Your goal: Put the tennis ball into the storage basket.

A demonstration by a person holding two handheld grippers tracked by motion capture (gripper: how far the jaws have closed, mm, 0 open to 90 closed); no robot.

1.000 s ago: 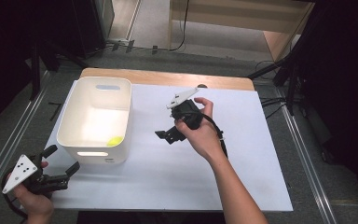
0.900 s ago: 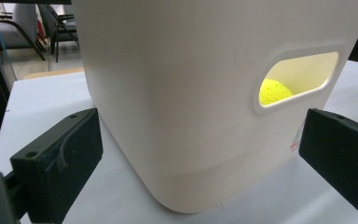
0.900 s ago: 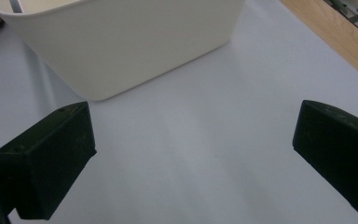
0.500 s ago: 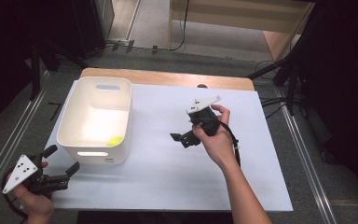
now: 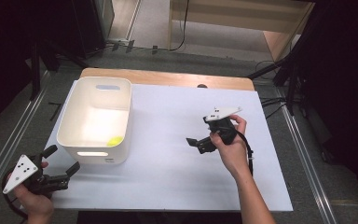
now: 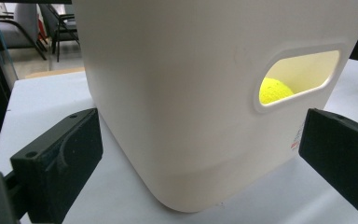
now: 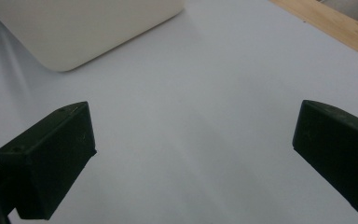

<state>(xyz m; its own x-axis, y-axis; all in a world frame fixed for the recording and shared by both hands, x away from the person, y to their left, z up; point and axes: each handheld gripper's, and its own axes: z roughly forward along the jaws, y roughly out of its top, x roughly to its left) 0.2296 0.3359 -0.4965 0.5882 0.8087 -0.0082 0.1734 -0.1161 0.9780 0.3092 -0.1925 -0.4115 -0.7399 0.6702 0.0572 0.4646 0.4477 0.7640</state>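
Note:
A white plastic bin (image 5: 94, 122) stands on the left half of the white table (image 5: 168, 158), and a yellow ball (image 5: 114, 140) lies in its near right corner. The left gripper view catches the ball (image 6: 275, 89) through the bin's handle slot (image 6: 303, 74). My left gripper (image 5: 61, 163) is open at the table's near left corner, jaws pointing at the bin's near wall (image 6: 177, 93) with nothing between them. My right gripper (image 5: 196, 143) hangs open over the middle right of the table, empty; its view has bare table (image 7: 191, 116) and the bin's corner (image 7: 74, 32).
A wooden strip (image 5: 168, 79) runs along the table's far edge. Metal rails (image 5: 9, 140) flank the table on both sides. Cables (image 5: 270, 100) trail on the floor at the far right. A person's forearm (image 5: 251, 196) comes in from the bottom.
My right gripper has drawn back from the bin toward the right and nearer side of the table, still open. The left gripper has stayed put.

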